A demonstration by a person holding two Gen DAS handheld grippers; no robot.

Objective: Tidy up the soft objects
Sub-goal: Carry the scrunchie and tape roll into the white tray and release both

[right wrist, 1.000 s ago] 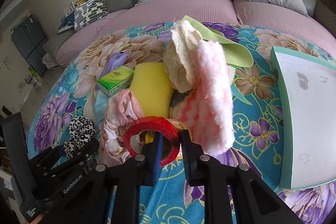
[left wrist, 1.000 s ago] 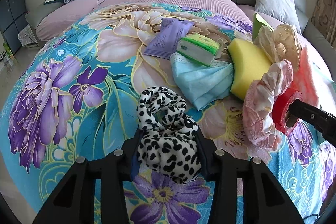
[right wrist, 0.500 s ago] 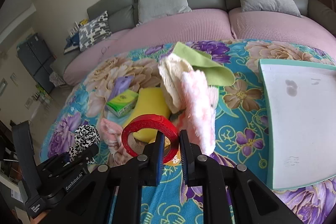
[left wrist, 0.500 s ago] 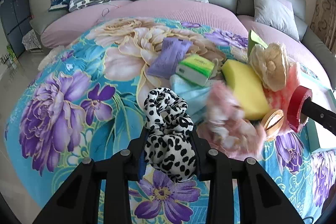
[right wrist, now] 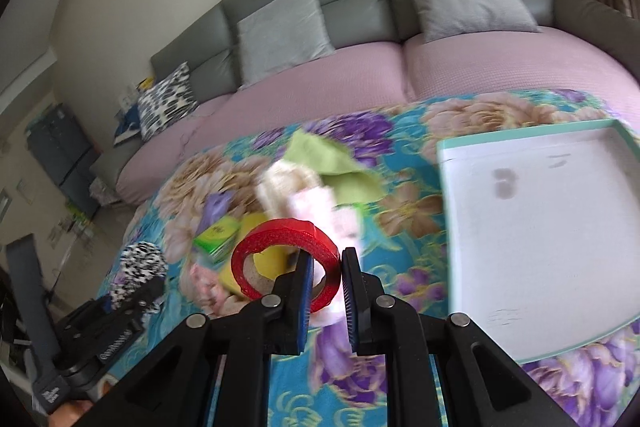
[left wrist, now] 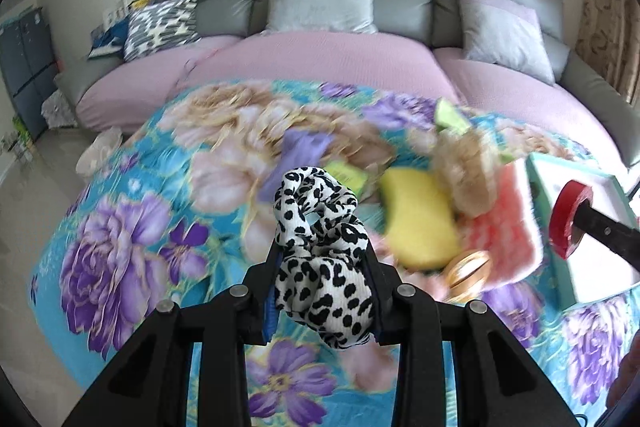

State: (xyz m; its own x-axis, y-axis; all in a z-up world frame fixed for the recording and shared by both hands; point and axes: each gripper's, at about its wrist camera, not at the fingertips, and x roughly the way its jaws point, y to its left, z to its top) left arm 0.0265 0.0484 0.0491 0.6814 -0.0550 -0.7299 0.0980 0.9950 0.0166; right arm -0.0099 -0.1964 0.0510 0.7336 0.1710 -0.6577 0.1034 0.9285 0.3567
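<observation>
Above the floral cloth (left wrist: 120, 247), both loads have lifted clear: left gripper (left wrist: 322, 291) clamps the spotted scrunchie (left wrist: 320, 247), right gripper (right wrist: 325, 291) pinches the red tape roll (right wrist: 280, 235), white tray (right wrist: 540, 227) at two o'clock, likely next

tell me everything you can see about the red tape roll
The red roll of tape is a glossy ring with a brown cardboard core and an open centre. The right tongs pinch one side of its wall, one finger through the hole, holding it lifted above the floral blanket, ring opening roughly facing the right wrist camera.
</observation>
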